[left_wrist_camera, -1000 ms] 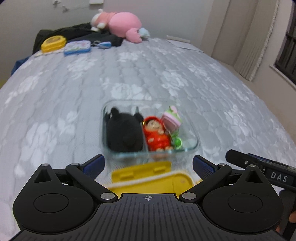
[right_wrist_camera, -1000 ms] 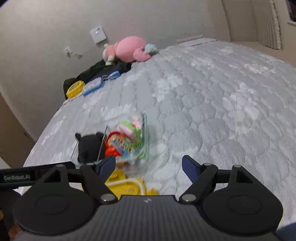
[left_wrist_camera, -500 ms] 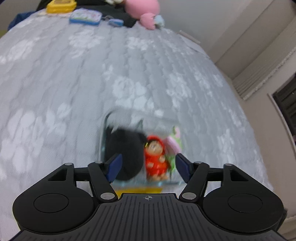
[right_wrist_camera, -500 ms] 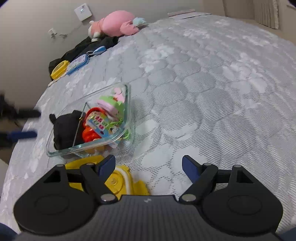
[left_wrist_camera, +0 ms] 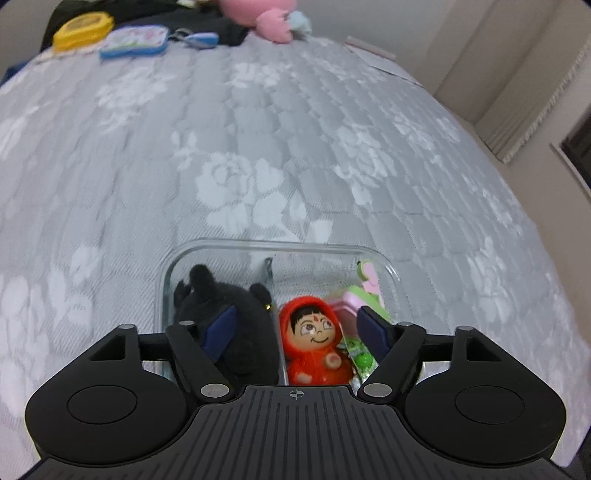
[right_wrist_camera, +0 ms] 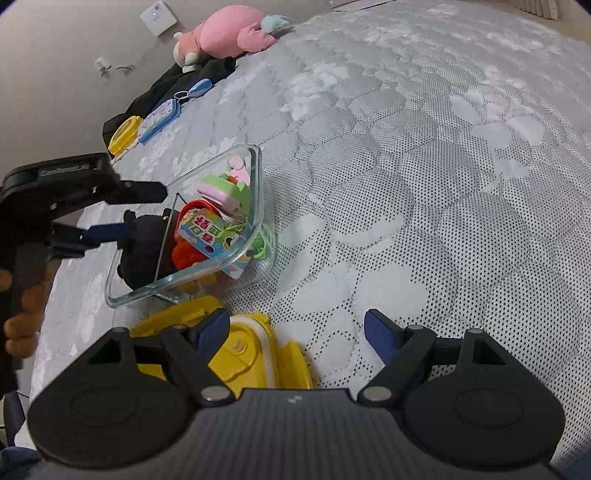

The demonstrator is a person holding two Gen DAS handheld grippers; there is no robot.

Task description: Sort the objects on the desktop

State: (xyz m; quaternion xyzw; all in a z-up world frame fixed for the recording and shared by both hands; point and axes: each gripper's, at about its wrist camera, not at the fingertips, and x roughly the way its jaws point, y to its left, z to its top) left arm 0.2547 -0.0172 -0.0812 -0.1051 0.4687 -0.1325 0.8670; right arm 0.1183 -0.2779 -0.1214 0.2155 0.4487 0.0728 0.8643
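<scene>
A clear glass container (left_wrist_camera: 277,244) with a middle divider lies on the grey quilted bed. A black plush (left_wrist_camera: 229,314) fills its left half. A red hooded doll (left_wrist_camera: 314,347), a pink and green toy (left_wrist_camera: 364,295) and a printed packet (right_wrist_camera: 207,230) share the right half. My left gripper (left_wrist_camera: 297,330) hovers over the container with its jaws opening. The plush's edge, the divider and the doll lie between its fingers, and the pads press on nothing. My right gripper (right_wrist_camera: 295,332) stands open over bare quilt, its left finger above a yellow lid (right_wrist_camera: 240,347) beside the container (right_wrist_camera: 147,291).
At the far end of the bed lie a pink plush (right_wrist_camera: 229,33), dark clothing (right_wrist_camera: 199,74), a yellow case (left_wrist_camera: 83,27) and a blue-edged pouch (left_wrist_camera: 133,40). A hand (right_wrist_camera: 18,306) holds the left gripper (right_wrist_camera: 146,210). Curtains (left_wrist_camera: 535,92) hang at the right.
My left gripper has moved forward over the container, and the yellow lid has dropped out of its view. Its jaws narrowed, then widened a little. The right gripper has sunk and tipped down.
</scene>
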